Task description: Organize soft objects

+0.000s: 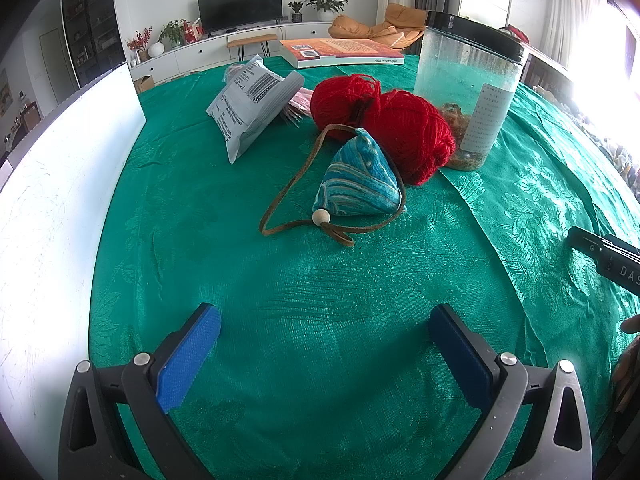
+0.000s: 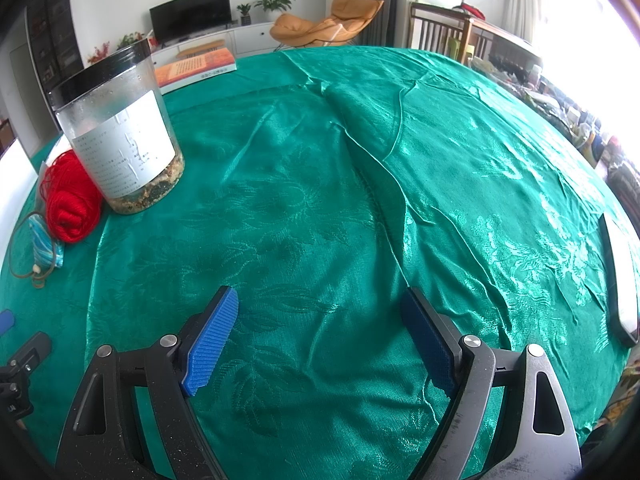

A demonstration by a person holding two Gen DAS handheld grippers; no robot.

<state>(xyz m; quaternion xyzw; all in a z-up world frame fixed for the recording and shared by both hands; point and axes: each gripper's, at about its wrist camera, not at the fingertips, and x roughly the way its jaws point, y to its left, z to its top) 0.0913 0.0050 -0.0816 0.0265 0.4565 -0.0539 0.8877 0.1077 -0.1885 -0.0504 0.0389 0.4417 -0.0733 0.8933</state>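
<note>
Both grippers hover with jaws spread wide and empty over the green-clothed table [image 1: 200, 208]: the left gripper [image 1: 324, 320] faces the blue pouch [image 1: 360, 180] with its brown cord, which touches the red yarn [image 1: 400, 128] beside the clear jar [image 1: 468, 88], whose label print is too small to read. Only the left view shows the barcoded grey packet [image 1: 252, 108] and "DA" on the black device at its right edge. The right gripper [image 2: 320, 308] sees mostly bare cloth, the yarn [image 2: 72, 200] at far left.

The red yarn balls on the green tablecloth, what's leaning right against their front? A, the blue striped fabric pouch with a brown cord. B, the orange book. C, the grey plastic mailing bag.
A: the blue striped fabric pouch rests against the red yarn balls.
</note>
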